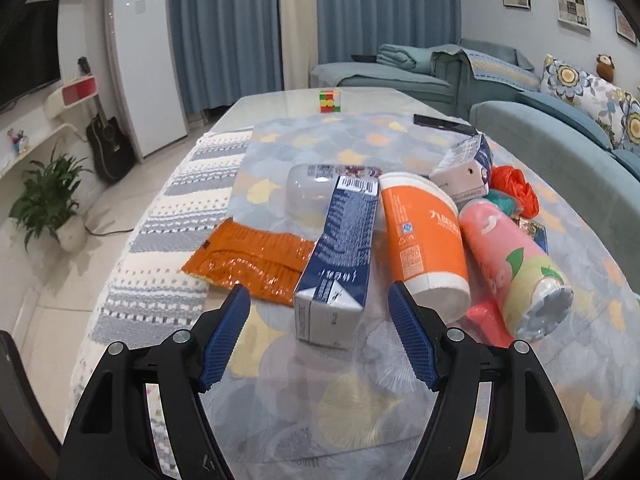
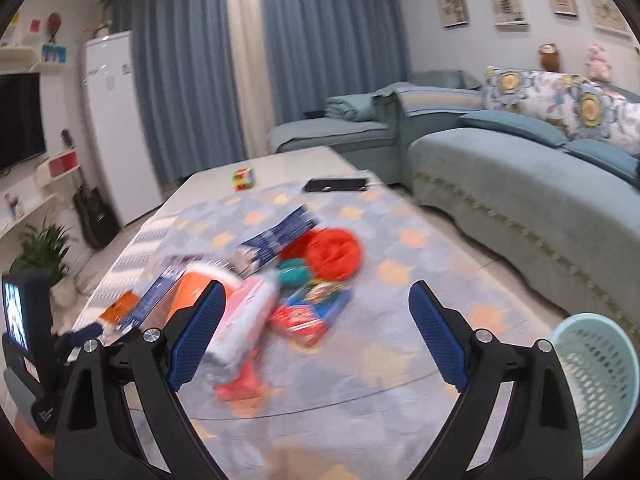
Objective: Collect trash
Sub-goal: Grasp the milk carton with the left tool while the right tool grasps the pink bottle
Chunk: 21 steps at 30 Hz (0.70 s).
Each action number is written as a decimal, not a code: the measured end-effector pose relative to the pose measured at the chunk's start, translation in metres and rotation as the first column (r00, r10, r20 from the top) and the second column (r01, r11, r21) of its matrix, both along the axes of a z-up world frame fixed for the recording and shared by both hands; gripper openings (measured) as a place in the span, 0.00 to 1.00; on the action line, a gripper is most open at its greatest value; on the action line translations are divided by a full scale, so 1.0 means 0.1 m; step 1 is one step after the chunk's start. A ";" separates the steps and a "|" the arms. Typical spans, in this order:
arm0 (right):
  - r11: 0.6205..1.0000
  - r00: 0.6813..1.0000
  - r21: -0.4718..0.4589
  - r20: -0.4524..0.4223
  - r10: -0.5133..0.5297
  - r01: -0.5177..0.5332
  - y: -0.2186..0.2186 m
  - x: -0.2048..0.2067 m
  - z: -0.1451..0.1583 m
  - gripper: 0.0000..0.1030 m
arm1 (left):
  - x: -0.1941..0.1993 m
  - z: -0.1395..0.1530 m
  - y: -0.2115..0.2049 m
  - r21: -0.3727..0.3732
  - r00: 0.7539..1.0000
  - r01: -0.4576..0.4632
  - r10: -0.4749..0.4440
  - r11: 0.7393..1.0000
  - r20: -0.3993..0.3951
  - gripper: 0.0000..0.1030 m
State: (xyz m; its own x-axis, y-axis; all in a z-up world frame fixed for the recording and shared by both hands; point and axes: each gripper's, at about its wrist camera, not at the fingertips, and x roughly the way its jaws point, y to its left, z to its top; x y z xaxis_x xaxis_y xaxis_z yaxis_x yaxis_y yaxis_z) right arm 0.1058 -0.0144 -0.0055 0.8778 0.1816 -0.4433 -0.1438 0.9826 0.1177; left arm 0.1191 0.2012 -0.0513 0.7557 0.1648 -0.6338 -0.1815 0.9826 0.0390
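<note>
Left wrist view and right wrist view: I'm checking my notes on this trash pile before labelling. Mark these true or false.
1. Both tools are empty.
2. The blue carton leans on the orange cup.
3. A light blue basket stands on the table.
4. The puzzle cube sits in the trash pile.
1. True: the left tool and the right tool are open with nothing between the pads.
2. True: the blue carton rests against the orange cup.
3. False: the light blue basket stands beside the table, lower down.
4. False: the puzzle cube sits apart at the far end.
</note>
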 end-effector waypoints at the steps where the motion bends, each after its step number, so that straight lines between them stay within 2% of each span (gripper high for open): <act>1: 1.000 1.000 0.000 0.002 0.025 -0.025 0.07 0.01 -0.02 0.86 | 0.02 0.00 -0.01 -0.002 1.000 0.007 -0.007 1.000 0.006 0.68; 4: 0.997 0.996 0.020 -0.026 0.080 -0.080 0.22 0.08 -0.06 0.86 | 0.08 0.00 -0.05 -0.002 0.999 0.032 -0.032 0.999 0.026 0.69; 10: 0.990 0.984 0.115 -0.149 0.093 -0.076 0.22 0.30 -0.27 0.84 | 0.20 -0.13 -0.06 0.011 0.999 0.053 -0.053 0.999 0.009 0.69; 15: 0.985 0.972 0.158 -0.208 0.107 -0.074 0.23 0.43 -0.42 0.77 | 0.29 -0.19 0.04 -0.049 0.998 0.051 -0.052 0.998 -0.019 0.68; 20: 0.982 0.961 0.161 -0.241 0.136 -0.099 0.32 0.51 -0.49 0.74 | 0.36 -0.24 0.02 -0.065 0.995 0.077 -0.081 0.995 -0.058 0.64; 21: 0.982 0.959 0.162 -0.248 0.139 -0.101 0.33 0.51 -0.50 0.74 | 0.38 -0.26 0.01 -0.072 0.994 0.082 -0.087 0.994 -0.068 0.57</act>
